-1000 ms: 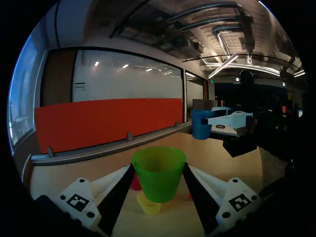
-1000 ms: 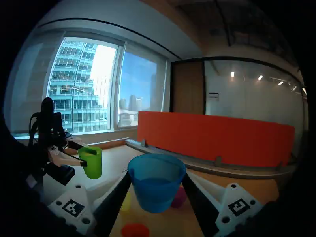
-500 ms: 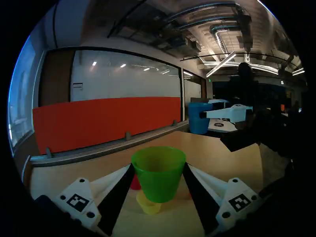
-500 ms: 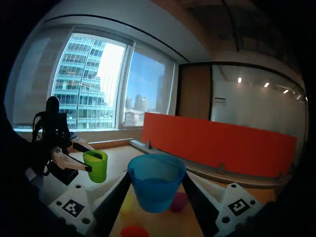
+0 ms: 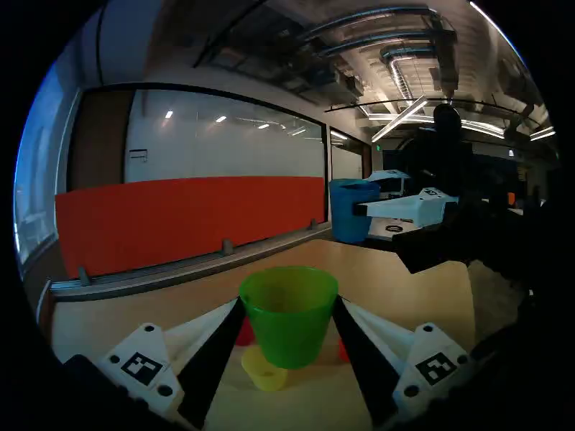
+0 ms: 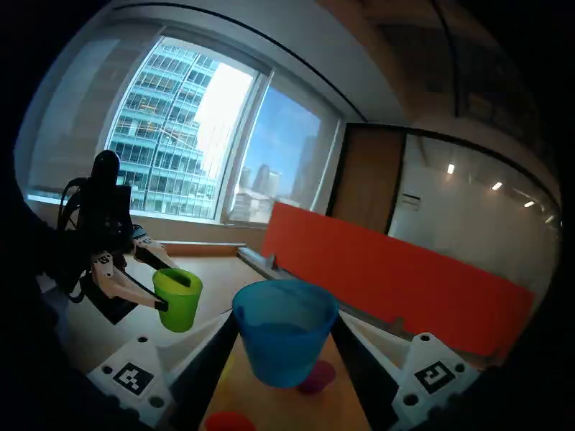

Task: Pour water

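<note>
While both tools hang above the light wooden tabletop (image 5: 402, 276), each is clamped on a cup. In the left gripper view, the left gripper (image 5: 288, 305) has its two fingers pressed against opposite sides of a translucent green plastic cup (image 5: 289, 327), which sits at 6 o'clock, mouth up, with nothing to be seen inside it. Below it on the table lie a small yellow plastic cup (image 5: 263, 368) at 6 o'clock and, just behind that, a small red plastic cup (image 5: 246, 332) partly hidden by the left finger. Toward 2 o'clock, farther off, the other tool reaches in from the right side, holding its cup near the long orange wall panel (image 5: 187, 215). In the right gripper view, the right gripper (image 6: 285, 320) is closed in the same way on a blue plastic cup (image 6: 284, 348) at 6 o'clock; a paler band low inside it looks like a level of water, though I cannot be sure. A small purple plastic cup (image 6: 317, 375) rests on the table just beneath it at 5 o'clock. At 9 o'clock the left tool carries the green cup, well apart from the blue one, in front of a large window (image 6: 172, 144) with glass towers beyond.
</note>
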Tool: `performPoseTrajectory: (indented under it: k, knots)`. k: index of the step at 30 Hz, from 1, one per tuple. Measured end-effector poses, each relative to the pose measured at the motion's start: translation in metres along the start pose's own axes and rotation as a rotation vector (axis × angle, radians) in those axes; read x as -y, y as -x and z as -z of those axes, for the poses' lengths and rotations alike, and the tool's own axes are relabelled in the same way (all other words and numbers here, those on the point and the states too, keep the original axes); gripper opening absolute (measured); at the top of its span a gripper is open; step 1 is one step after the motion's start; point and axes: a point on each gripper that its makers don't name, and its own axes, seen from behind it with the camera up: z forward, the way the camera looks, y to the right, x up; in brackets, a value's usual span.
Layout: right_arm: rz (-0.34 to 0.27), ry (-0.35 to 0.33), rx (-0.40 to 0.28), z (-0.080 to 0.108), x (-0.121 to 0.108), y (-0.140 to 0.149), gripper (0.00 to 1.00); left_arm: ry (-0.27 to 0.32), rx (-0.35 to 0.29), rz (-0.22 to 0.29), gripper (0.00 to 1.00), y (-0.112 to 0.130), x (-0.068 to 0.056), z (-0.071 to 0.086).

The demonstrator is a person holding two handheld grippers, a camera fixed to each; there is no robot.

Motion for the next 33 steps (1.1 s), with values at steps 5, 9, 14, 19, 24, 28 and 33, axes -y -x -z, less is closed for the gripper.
performPoseTrajectory:
  k: [5, 9, 14, 19, 24, 28, 33]
  knots:
    - [0.047, -0.008, 0.007, -0.003, 0.002, -0.004, 0.9, 0.009, 0.001, 0.001, 0.86, 0.001, -0.003, -0.002]
    - [0.075, -0.016, 0.011, -0.005, 0.005, -0.008, 0.9, 0.014, 0.003, 0.001, 0.86, 0.002, -0.004, -0.005]
    - [0.111, -0.025, 0.012, -0.008, 0.006, -0.014, 0.9, 0.02, 0.003, 0.003, 0.86, 0.003, -0.005, -0.006]
    - [0.142, -0.03, 0.016, -0.012, 0.006, -0.019, 0.9, 0.026, 0.004, 0.003, 0.86, 0.003, -0.007, -0.008]
    - [0.178, -0.034, 0.016, -0.015, 0.007, -0.025, 0.9, 0.032, 0.005, 0.004, 0.86, 0.004, -0.009, -0.01]
    - [0.209, -0.037, 0.016, -0.018, 0.008, -0.03, 0.9, 0.036, 0.006, 0.004, 0.86, 0.004, -0.011, -0.01]
    - [0.251, -0.041, 0.015, -0.021, 0.01, -0.036, 0.9, 0.044, 0.005, 0.004, 0.86, 0.003, -0.014, -0.012]
